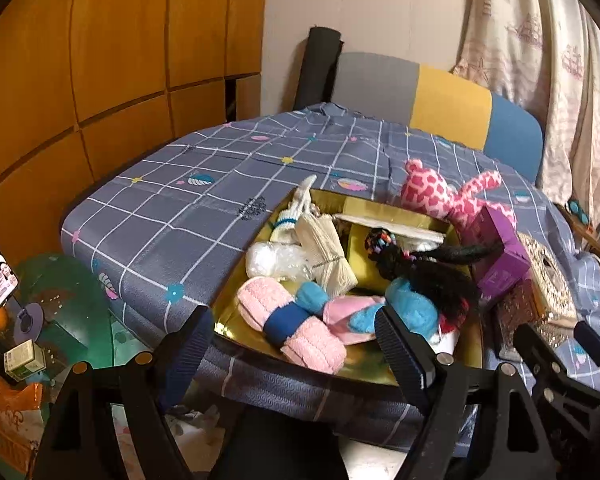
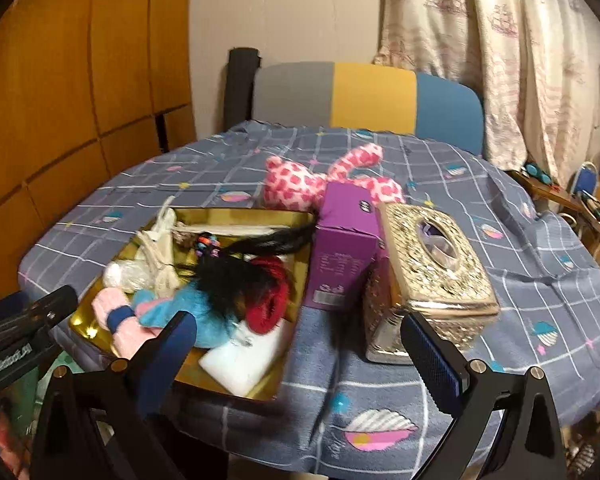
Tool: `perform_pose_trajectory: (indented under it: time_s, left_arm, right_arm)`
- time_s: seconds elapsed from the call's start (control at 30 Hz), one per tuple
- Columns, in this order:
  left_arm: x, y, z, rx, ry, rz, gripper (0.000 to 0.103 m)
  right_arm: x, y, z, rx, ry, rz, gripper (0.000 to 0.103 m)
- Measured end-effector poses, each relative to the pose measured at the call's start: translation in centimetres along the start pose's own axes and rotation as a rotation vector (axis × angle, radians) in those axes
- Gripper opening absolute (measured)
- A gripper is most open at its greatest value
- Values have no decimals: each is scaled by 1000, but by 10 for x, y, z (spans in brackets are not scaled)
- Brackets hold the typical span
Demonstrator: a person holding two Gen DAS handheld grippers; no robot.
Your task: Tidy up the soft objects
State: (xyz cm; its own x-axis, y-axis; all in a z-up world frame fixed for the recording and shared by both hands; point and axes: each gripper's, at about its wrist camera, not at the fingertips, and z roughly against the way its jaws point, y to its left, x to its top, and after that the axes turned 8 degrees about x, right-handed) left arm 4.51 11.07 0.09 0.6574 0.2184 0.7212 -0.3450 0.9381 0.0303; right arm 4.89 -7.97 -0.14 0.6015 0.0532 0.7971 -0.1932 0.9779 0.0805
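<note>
You're working under warm, dim indoor light — colours are leaning orange. The gold tray is throwing dull glare along its floor. Both fisheye views are bending the wall panels and darkening at the corners, and the right view is smearing slightly — the tissue box is looking soft.

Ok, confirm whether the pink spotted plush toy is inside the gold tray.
No, the pink spotted plush toy lies on the tablecloth beyond the gold tray.
</note>
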Motion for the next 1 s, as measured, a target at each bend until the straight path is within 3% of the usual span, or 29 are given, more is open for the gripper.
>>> perform_pose_trajectory:
  time_s: [0.23, 0.77, 1.0]
  left_arm:
    - [-4, -8, 2, -15, 16, -38, 83]
    - [-7, -10, 1, -6, 27, -43, 83]
    - [-9, -14, 4, -5, 21, -71, 83]
  right_arm:
    - [0, -10, -4, -47, 36, -52, 103]
    - [-4, -8, -7, -48, 67, -62, 103]
    - [-7, -11, -16, -91, 134, -86, 103]
